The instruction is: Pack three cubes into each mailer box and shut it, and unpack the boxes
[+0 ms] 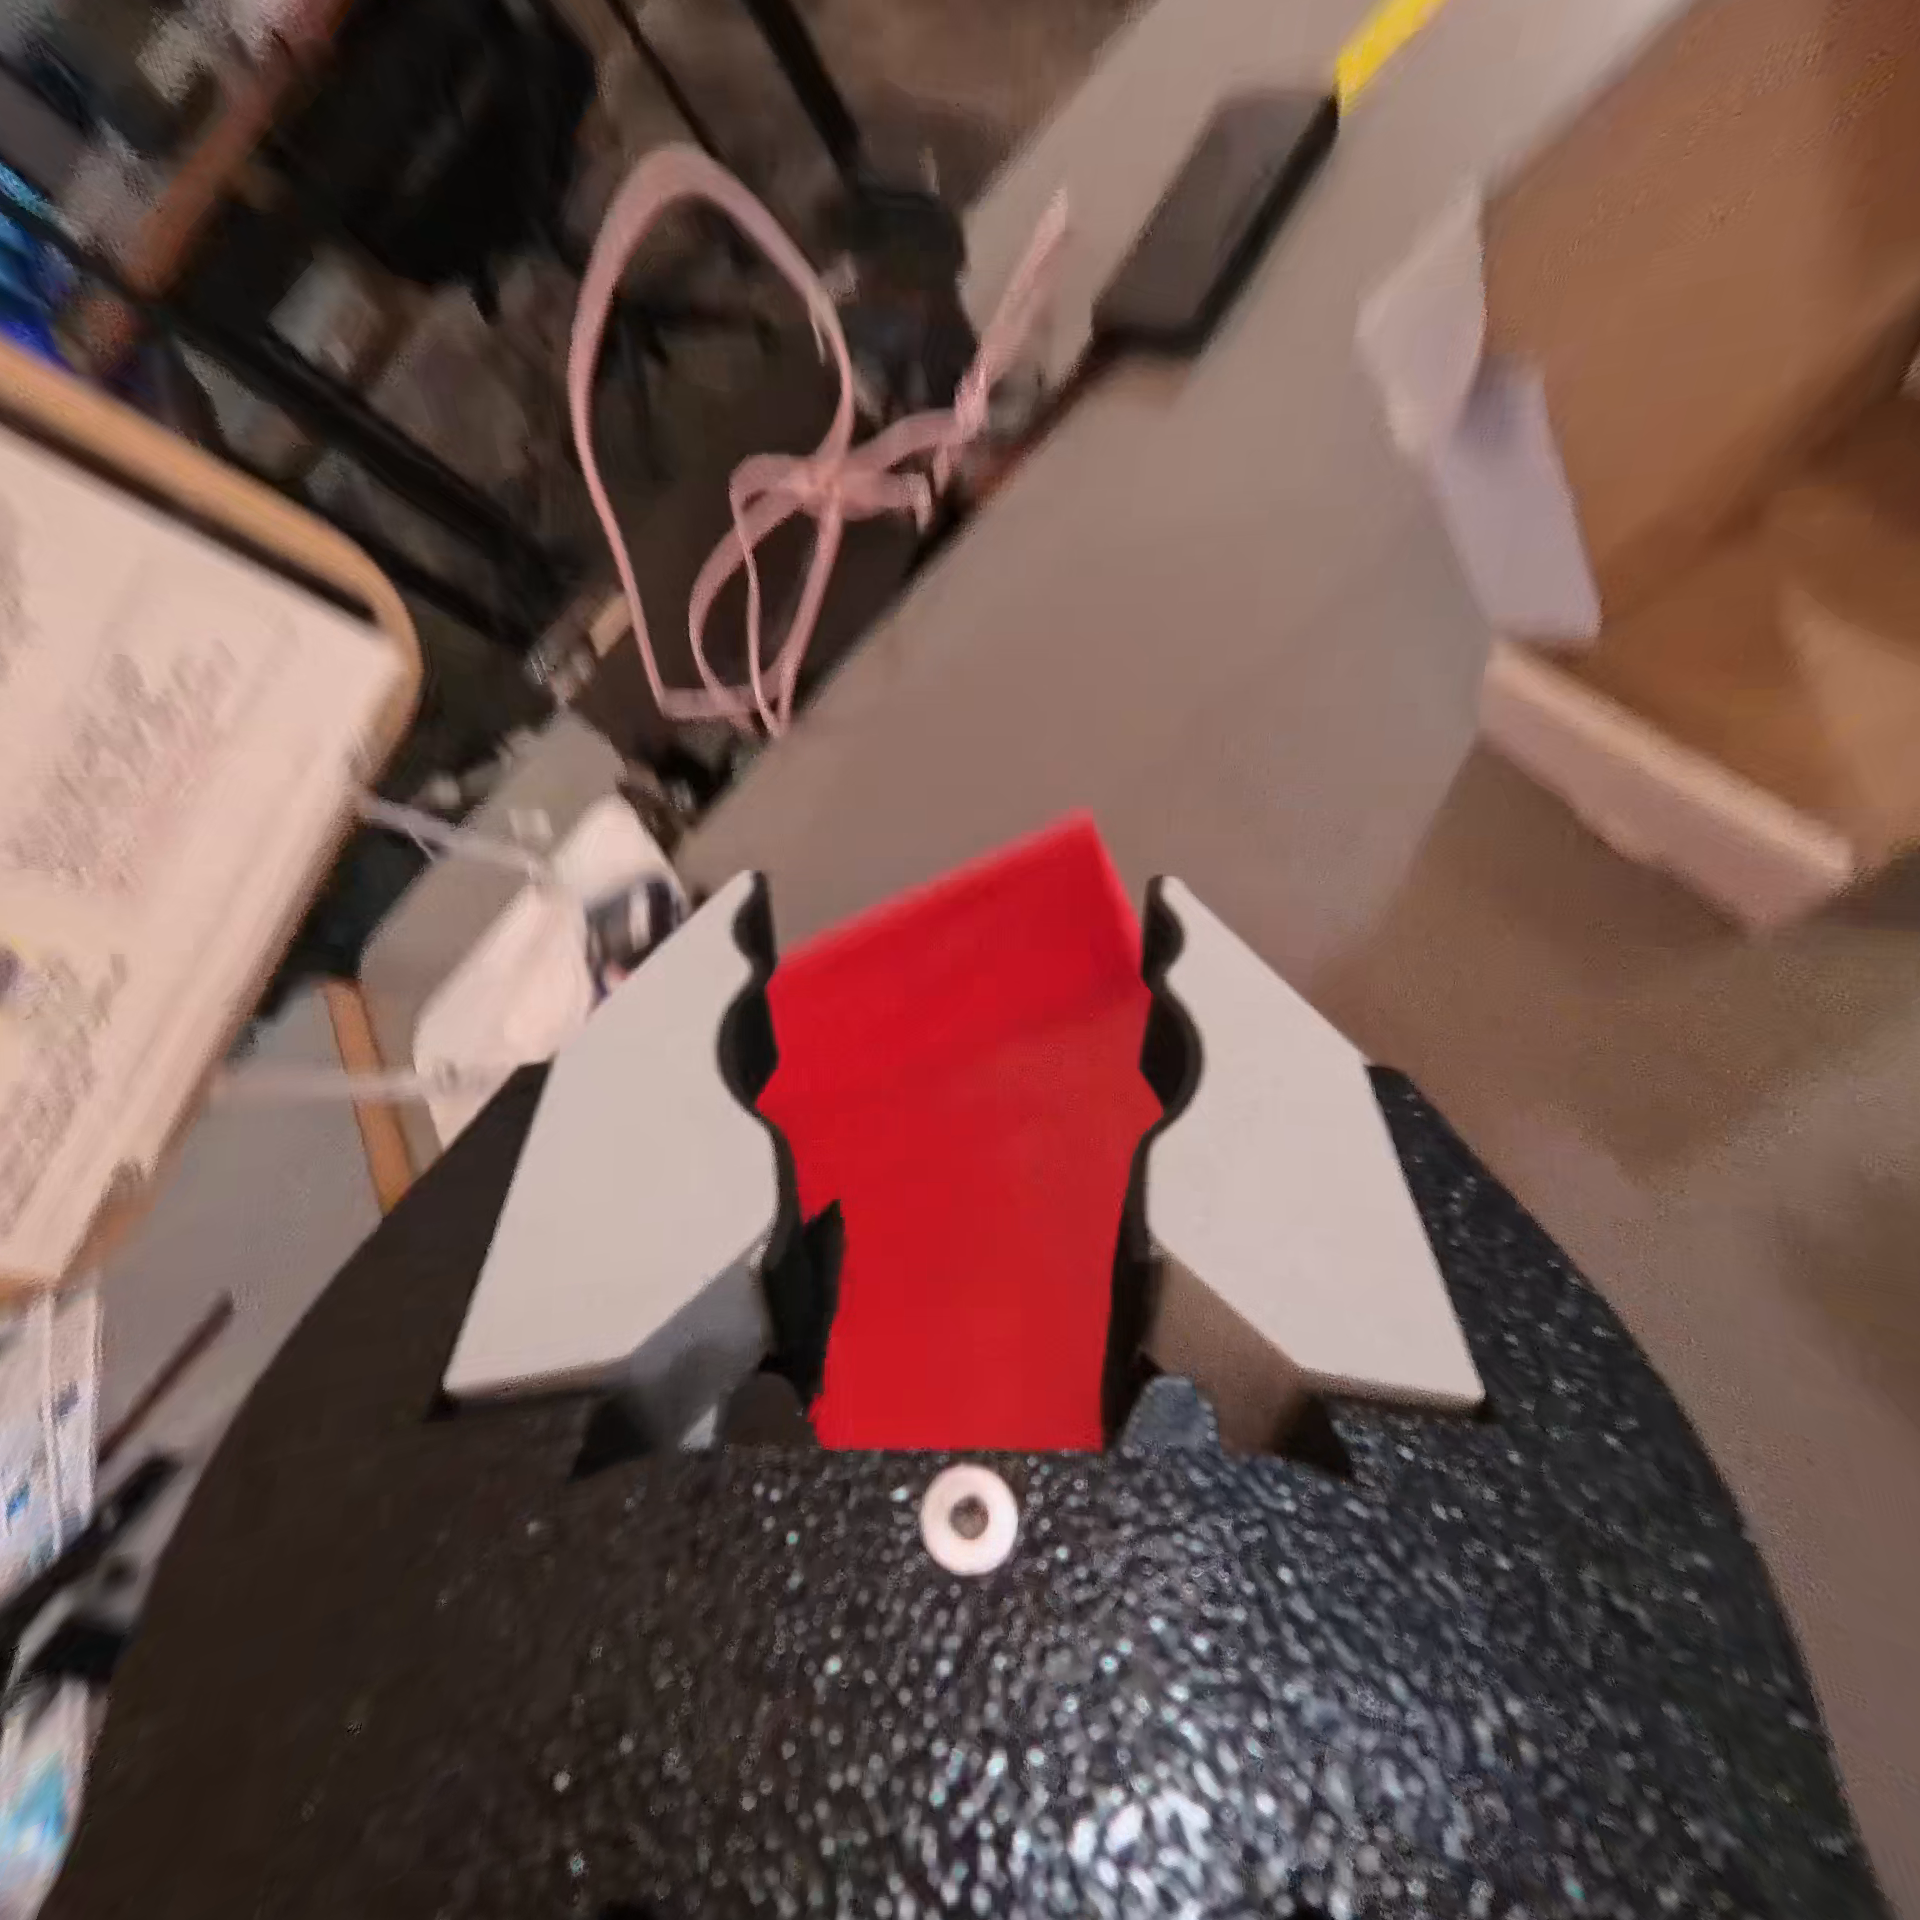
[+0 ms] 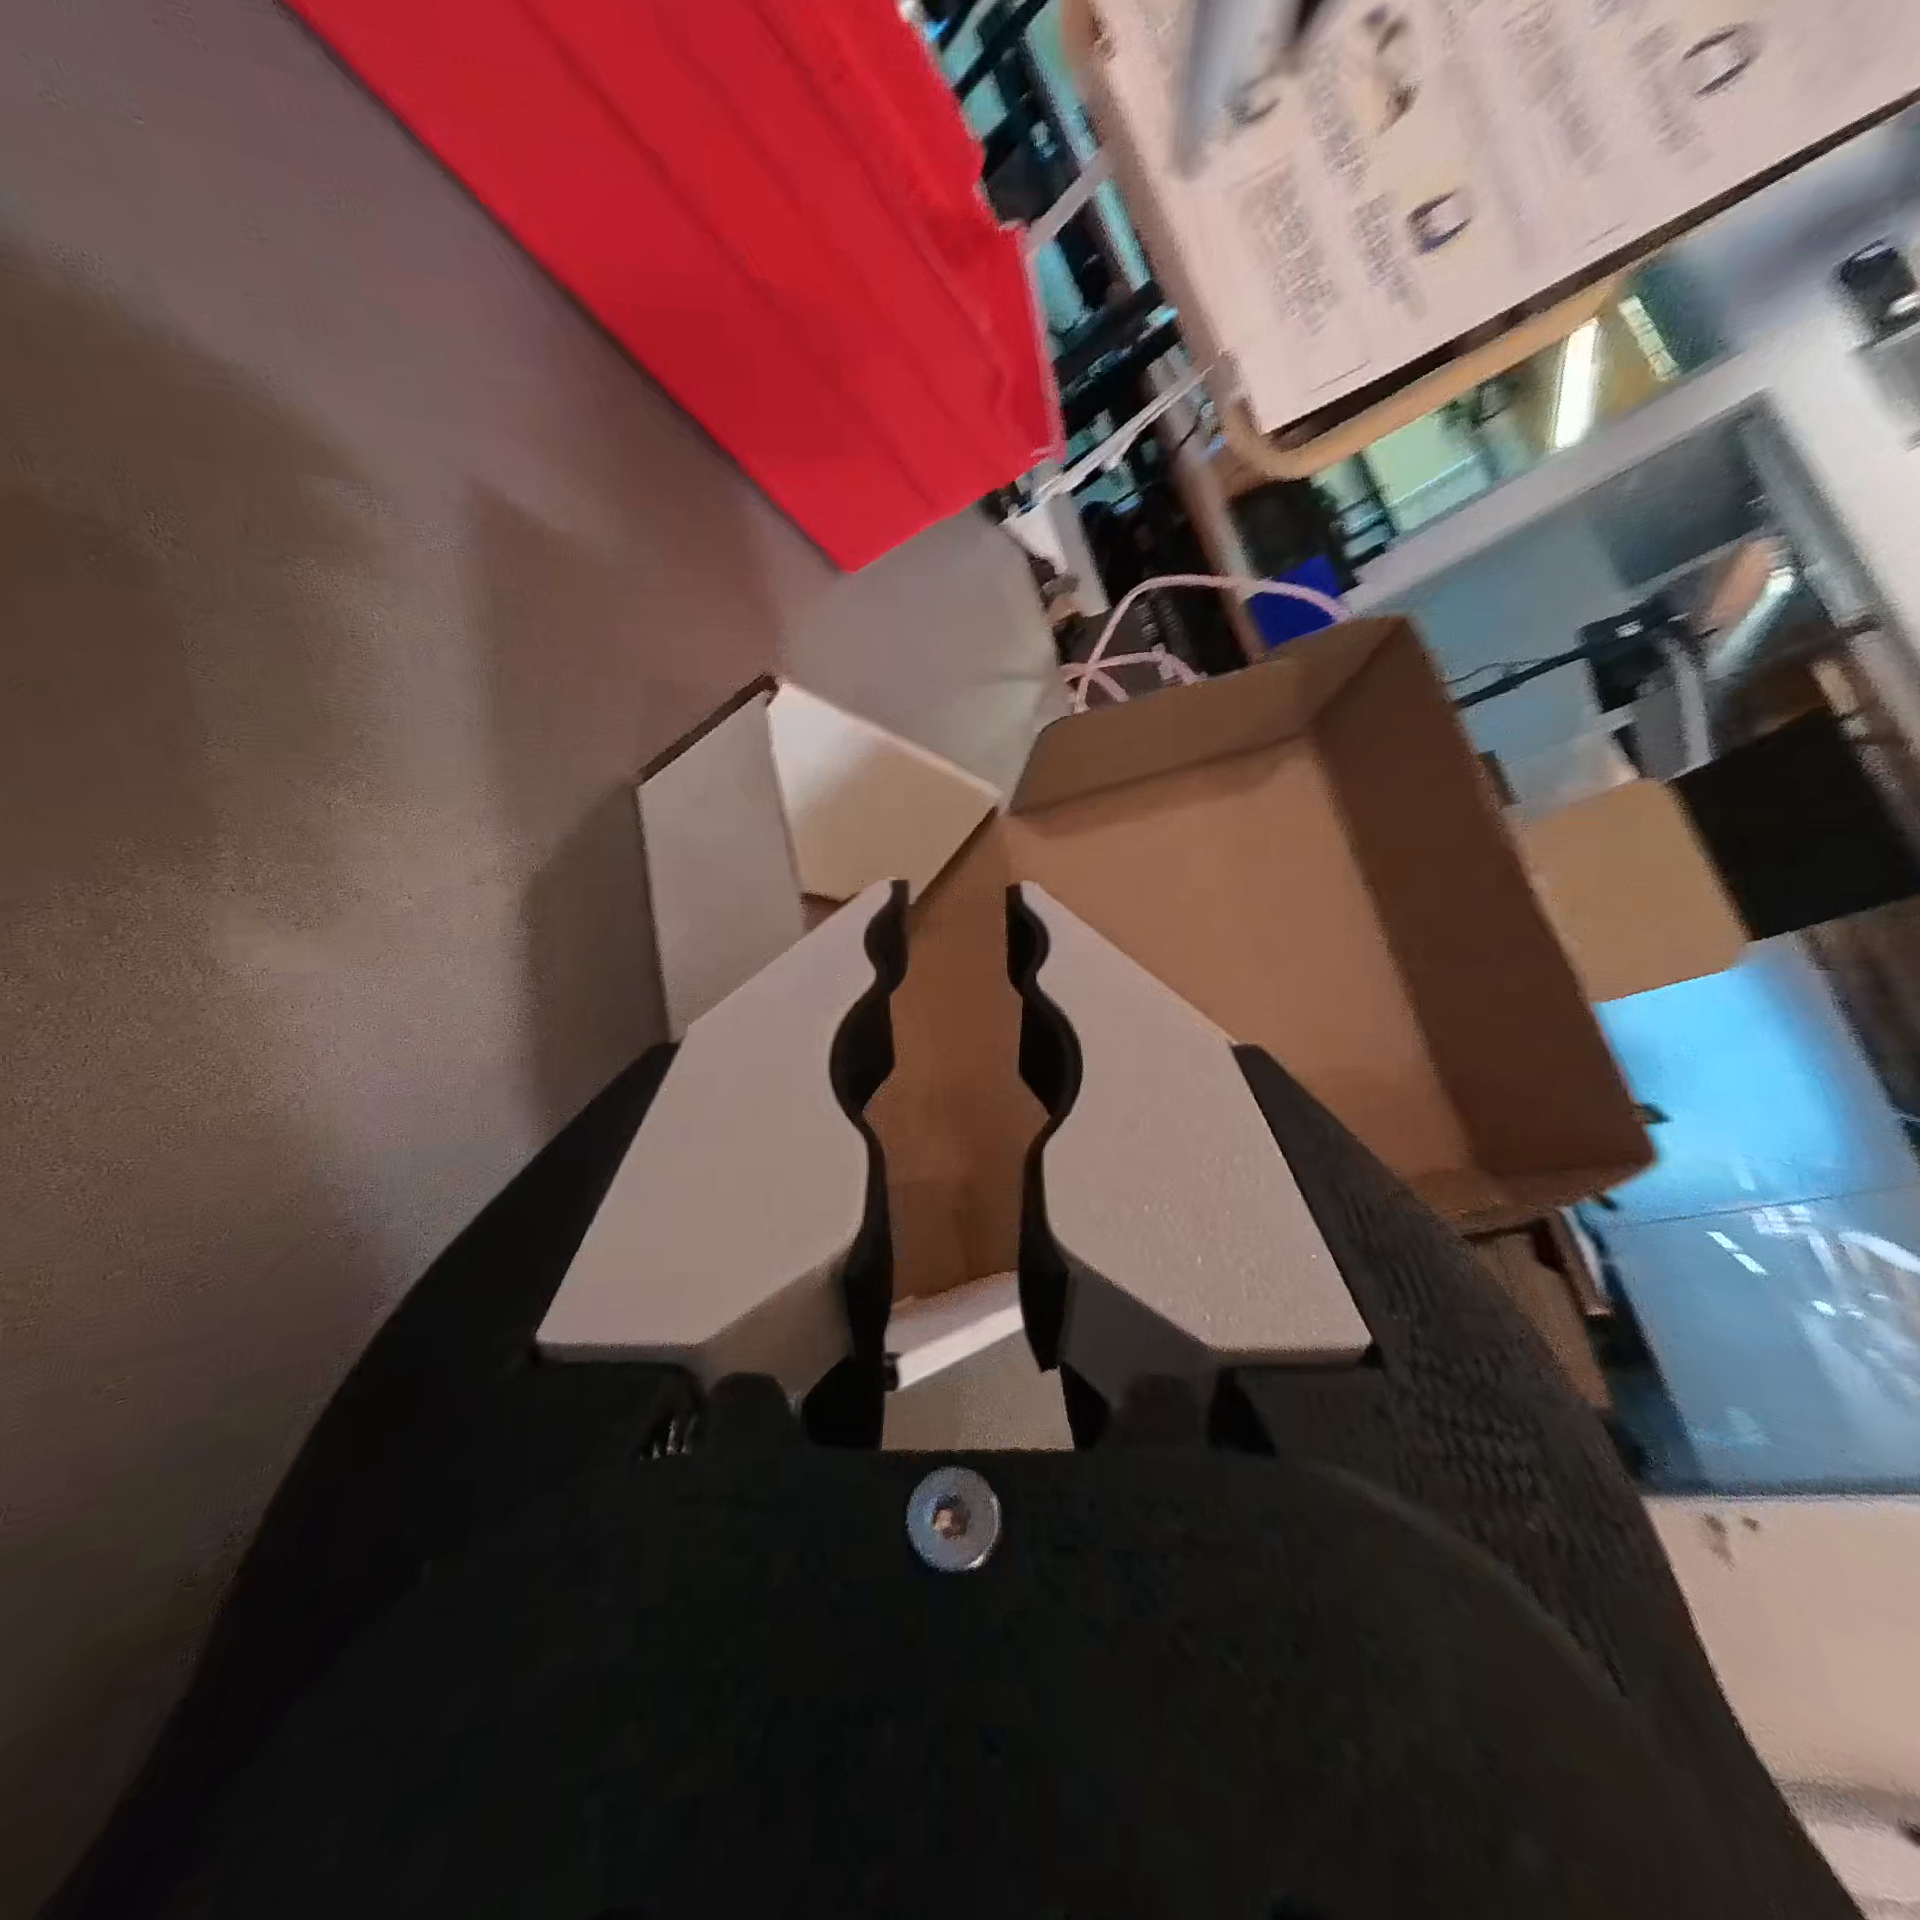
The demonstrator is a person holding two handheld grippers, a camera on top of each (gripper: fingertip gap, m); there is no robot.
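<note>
Left hand-held gripper [image 1: 956, 904] — astride red cube [image 1: 956, 1143]

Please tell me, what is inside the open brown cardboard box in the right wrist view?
The brown cardboard box shows only bare inner walls and floor; no cube is visible there. Its near corner is covered by the right gripper and its fingers, so that part cannot be checked.

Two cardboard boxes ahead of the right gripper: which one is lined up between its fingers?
The brown cardboard box: its brown wall shows in the gap of the right gripper. The white cardboard box stands off to the left of it.
</note>
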